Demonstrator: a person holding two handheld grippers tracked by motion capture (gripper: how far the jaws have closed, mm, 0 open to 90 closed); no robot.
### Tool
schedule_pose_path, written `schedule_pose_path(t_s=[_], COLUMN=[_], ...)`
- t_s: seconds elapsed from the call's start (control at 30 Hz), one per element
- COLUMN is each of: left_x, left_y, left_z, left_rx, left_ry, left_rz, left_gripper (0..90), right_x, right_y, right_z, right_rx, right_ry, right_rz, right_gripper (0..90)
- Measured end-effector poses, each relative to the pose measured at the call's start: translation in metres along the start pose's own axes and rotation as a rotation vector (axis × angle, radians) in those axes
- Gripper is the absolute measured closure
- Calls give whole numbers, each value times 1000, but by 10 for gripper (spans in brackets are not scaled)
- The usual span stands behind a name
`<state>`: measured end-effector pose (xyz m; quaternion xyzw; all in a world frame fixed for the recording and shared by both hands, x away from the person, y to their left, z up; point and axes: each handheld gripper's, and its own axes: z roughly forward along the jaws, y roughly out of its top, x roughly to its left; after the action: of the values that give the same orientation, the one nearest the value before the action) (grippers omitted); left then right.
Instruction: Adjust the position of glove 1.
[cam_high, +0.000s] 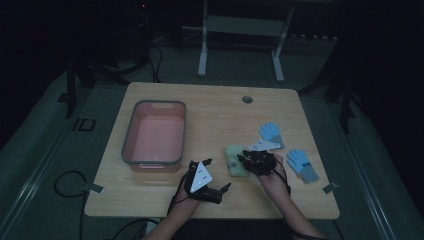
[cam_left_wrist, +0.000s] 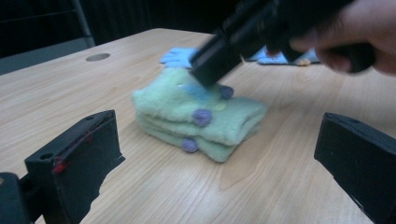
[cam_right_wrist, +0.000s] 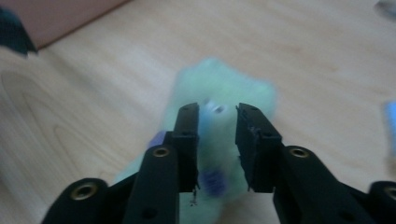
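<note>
A folded pale green sock (cam_high: 235, 161) with purple dots lies on the wooden table (cam_high: 215, 115), right of centre. My right gripper (cam_high: 245, 159) hovers over the sock's right end, pointing left. In the right gripper view its jaws (cam_right_wrist: 217, 114) stand a little apart above the sock (cam_right_wrist: 224, 88), and nothing is pinched between the pads. The left gripper view shows that gripper's tip (cam_left_wrist: 208, 74) touching the top of the sock (cam_left_wrist: 196, 112). My left gripper (cam_high: 217, 174) rests near the front edge, open wide, and faces the sock with nothing between its jaws (cam_left_wrist: 222, 135).
A pink bin (cam_high: 131, 135) with a grey rim stands at the left of the table and holds nothing. Two blue gloves (cam_high: 271, 132) (cam_high: 301, 165) lie at the right. A round cable hole (cam_high: 247, 99) sits near the far edge. A metal frame stands behind the table.
</note>
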<state>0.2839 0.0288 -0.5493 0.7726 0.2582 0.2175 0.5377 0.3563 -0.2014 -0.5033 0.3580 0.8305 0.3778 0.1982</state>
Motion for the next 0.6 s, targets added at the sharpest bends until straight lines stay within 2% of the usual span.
schedule_pose_path(t_s=[0.03,0.07,0.1,0.13,0.17,0.2,0.23,0.27,0.3,0.33,0.37,0.4,0.47,0.5,0.53,0.57,0.6], left_x=[1,0,-2,-5,-8,-8,-8,-8,-5,-5,-2,-2,2,1,3,3,3], left_y=[3,6,10,14,16,18,18,23,26,26,29,29,32,33,35,35,35], left_z=[0,1,1,3,5,5,5,9,14,14,26,26,40,45,49,52,52], left_rx=[2,0,20,43,51,48,48,27,20,20,35,35,83,97,108,116,116], left_ry=[-51,-74,-56,-30,-25,-43,-43,-82,-115,-115,-156,-156,-202,-193,-221,-225,-225], left_rz=[-38,-54,-35,9,55,87,87,130,141,141,149,149,172,196,206,208,208], left_gripper=[72,73,74,75,77,77,78,78,110,111,142,142,158,161,206,229,231], right_x=[-5,-9,-13,-17,-21,-26,-26,-29,-38,-38,-42,-42,-40,-39,-37,-36,-36], right_y=[3,5,8,11,13,15,15,17,22,22,25,25,25,24,23,21,21], right_z=[-3,-5,-7,-8,-8,-8,-8,-7,-1,-1,6,6,15,18,21,24,24], right_rx=[-8,-12,-15,-21,-28,-30,-30,-32,-12,-12,-5,-5,18,23,20,30,30], right_ry=[0,-4,-2,5,5,20,20,32,54,54,95,95,84,103,109,112,112], right_rz=[-12,-22,-37,-49,-57,-62,-62,-65,-71,-71,-75,-75,-132,-153,-170,-190,-190], right_gripper=[660,652,642,632,630,621,621,609,572,572,544,544,517,506,502,484,484])
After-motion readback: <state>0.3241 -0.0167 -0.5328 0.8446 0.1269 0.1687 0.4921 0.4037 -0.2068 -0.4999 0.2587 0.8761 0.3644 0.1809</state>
